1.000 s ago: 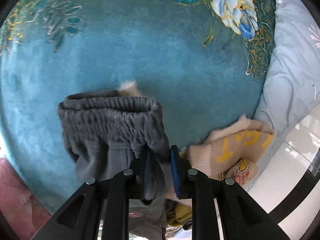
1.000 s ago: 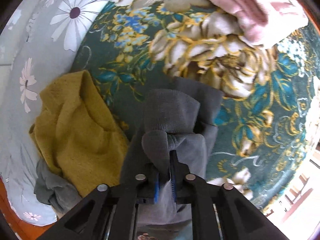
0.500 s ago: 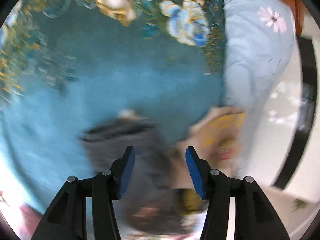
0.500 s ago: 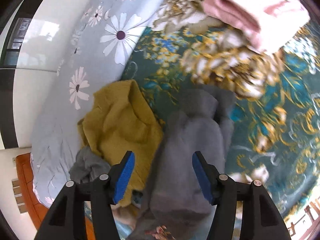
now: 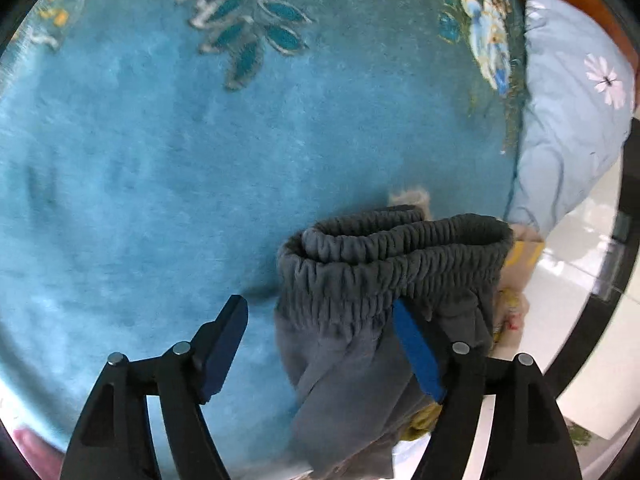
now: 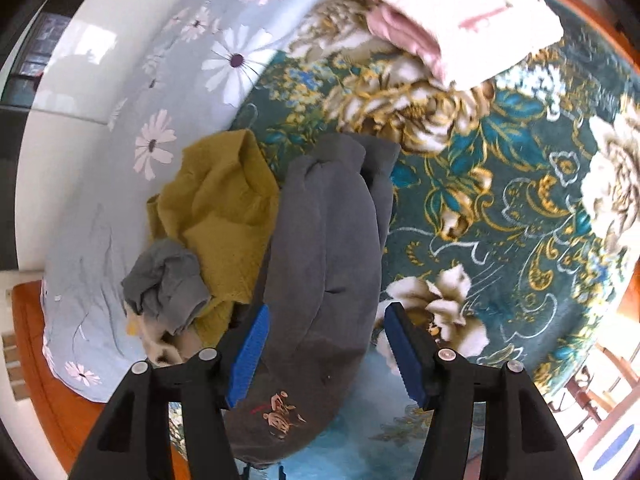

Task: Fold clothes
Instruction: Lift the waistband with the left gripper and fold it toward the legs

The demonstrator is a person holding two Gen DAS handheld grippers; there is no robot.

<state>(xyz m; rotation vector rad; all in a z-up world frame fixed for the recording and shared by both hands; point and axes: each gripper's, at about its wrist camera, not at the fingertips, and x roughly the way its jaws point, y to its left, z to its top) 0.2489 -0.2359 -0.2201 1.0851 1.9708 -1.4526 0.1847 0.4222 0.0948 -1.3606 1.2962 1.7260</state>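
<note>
Grey trousers (image 5: 384, 292) lie on the teal floral blanket (image 5: 180, 160), their elastic waistband bunched toward the far side in the left wrist view. My left gripper (image 5: 320, 344) is open above them, with the waistband's left corner between its blue pads. In the right wrist view the same grey trousers (image 6: 324, 248) run lengthwise away from me, a small embroidered motif near the close end. My right gripper (image 6: 326, 350) is open and straddles the cloth without gripping it.
A mustard garment (image 6: 216, 208) and a crumpled grey piece (image 6: 168, 284) lie left of the trousers. A folded pink garment (image 6: 460, 12) sits at the far side. A cream garment with yellow print (image 5: 516, 264) peeks out beside the pale blue flowered bedding (image 5: 568, 120).
Both grippers were shut on the grey trousers a second ago; both have opened and let go. The trousers now rest on the blanket, and the left view has shifted left.
</note>
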